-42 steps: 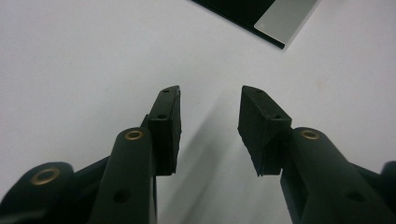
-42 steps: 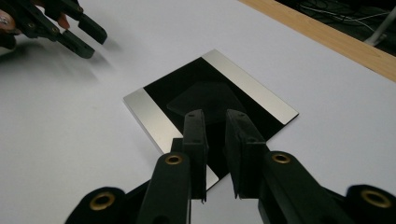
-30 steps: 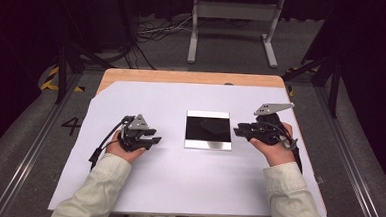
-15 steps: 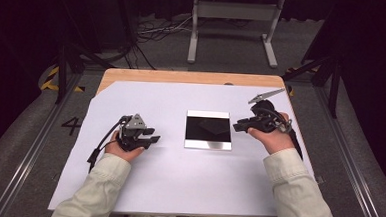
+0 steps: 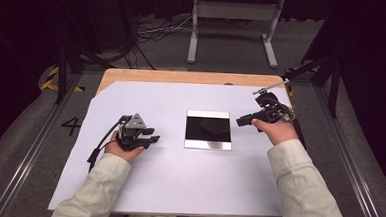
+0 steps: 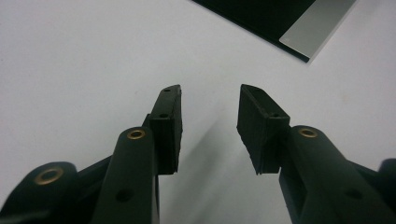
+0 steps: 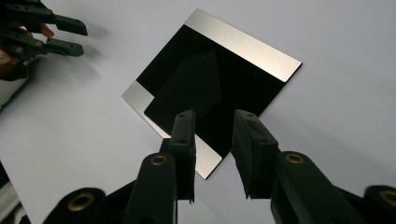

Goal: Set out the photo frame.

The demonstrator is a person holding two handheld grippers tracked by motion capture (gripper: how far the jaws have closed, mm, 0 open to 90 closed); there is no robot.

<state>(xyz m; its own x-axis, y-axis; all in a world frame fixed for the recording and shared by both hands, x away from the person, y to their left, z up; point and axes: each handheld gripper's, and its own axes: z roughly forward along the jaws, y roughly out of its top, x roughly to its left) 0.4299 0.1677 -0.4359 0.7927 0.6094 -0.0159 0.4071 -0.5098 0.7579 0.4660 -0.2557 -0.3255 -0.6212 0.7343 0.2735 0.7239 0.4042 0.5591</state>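
Observation:
A square plate [image 5: 209, 130] with a glossy black face and silver strips along two edges lies flat in the middle of the white sheet [image 5: 177, 178]. A dimmer dark rectangle [image 7: 187, 88] shows on its face; I cannot tell whether it is a reflection or a separate piece. My left gripper [image 5: 154, 138] rests low on the sheet to the left of the plate, open, with nothing between its fingers [image 6: 209, 93]. My right gripper [image 5: 241, 122] hangs above the sheet to the right of the plate, pointing at it, open and holding nothing [image 7: 216, 116]. The plate's corner [image 6: 280, 18] appears beyond the left gripper.
The white sheet covers a wooden table whose far edge [image 5: 182, 77] is bare. A metal stand [image 5: 232, 30] and cables [image 5: 155, 34] sit on the floor beyond it. The left gripper [image 7: 70, 32] appears far off in the right gripper view.
My right gripper has moved toward the table's far side and risen a little, still pointing at the plate. The left gripper and the plate have stayed put.

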